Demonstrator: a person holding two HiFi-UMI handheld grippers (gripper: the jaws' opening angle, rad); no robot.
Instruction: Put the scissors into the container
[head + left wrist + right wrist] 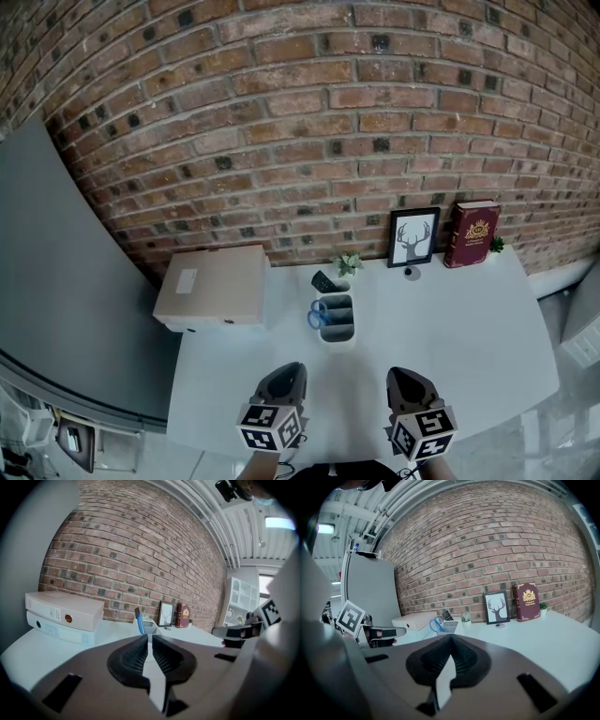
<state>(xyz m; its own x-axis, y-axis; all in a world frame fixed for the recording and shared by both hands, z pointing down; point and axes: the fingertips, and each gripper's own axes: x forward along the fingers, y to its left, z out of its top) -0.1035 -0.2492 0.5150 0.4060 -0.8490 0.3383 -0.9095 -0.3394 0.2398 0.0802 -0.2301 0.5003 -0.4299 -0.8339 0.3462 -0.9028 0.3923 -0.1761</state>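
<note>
A white table (459, 328) stands against a brick wall (309, 112). The container (339, 330), a small pale desk organiser, sits near the table's middle. The scissors (319, 314) stand inside it, their blue handles sticking out at its left edge, and a black object (324, 281) stands in its rear compartment. Just behind the container is a tiny plant (348, 263). To the container's left lie stacked white binders (214, 284). To its right, against the wall, stand a framed deer picture (413, 236) and a red book (472, 233). Nearer the person than the container, the left gripper (284, 373) and the right gripper (405, 377) hover apart from it, each with jaws clenched on nothing.
</note>
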